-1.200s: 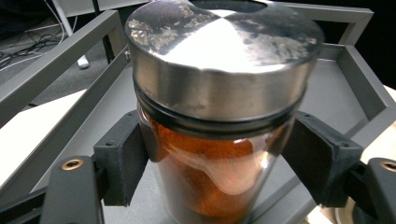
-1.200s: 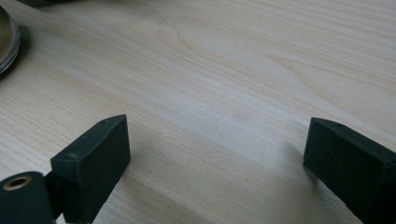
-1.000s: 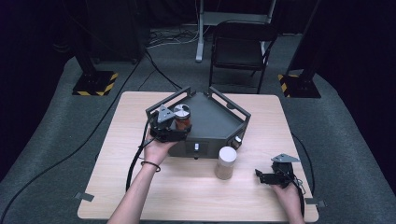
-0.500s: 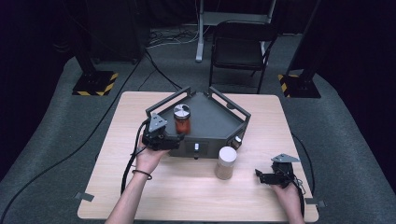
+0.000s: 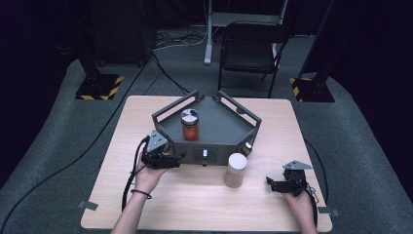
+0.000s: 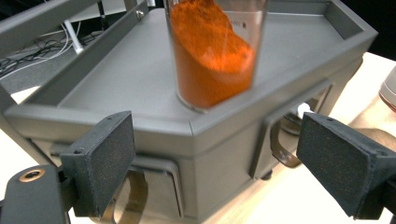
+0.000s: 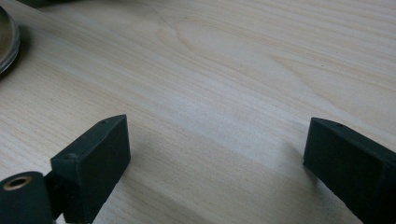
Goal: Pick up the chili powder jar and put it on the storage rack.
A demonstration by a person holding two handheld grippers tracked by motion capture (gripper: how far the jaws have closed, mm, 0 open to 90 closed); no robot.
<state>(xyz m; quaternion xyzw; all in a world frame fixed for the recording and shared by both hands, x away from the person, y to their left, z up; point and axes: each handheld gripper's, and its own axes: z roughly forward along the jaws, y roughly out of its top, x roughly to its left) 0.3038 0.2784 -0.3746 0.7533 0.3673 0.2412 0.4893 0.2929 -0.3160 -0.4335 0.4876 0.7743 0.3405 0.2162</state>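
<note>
The orange jar (image 5: 190, 126) stands upright on the grey tray (image 5: 229, 127), near the tray's front-left edge, its silver lid on and nothing touching it; that spot, just inside the low rail, is an easy reach from the person's side, which probably explains why it was set there and not deeper in. The left gripper (image 5: 171, 161) sits just off the tray's front-left corner, low over the counter (image 5: 195, 209), and its jaws have just been opening; they now stand wide with nothing between them, and in the left gripper view both pads frame the tray's front wall while the jar (image 6: 212, 51) rises above and beyond them, so the jar is free of the grip. The gripper points level at the tray, which reads as a release and pull-away from a jar already put down. A second jar, the tan jar (image 5: 236, 169), stands on the counter just in front of the tray's front-right side, white lid on, and looks like the next of the 2 to go up beside the first. The right gripper (image 5: 273, 184) rests to the right of the tan jar, near the counter's front edge and well apart from the tray; its jaws gape empty over bare wood (image 7: 224, 93), aimed towards that jar as if parked within reach of it
</note>
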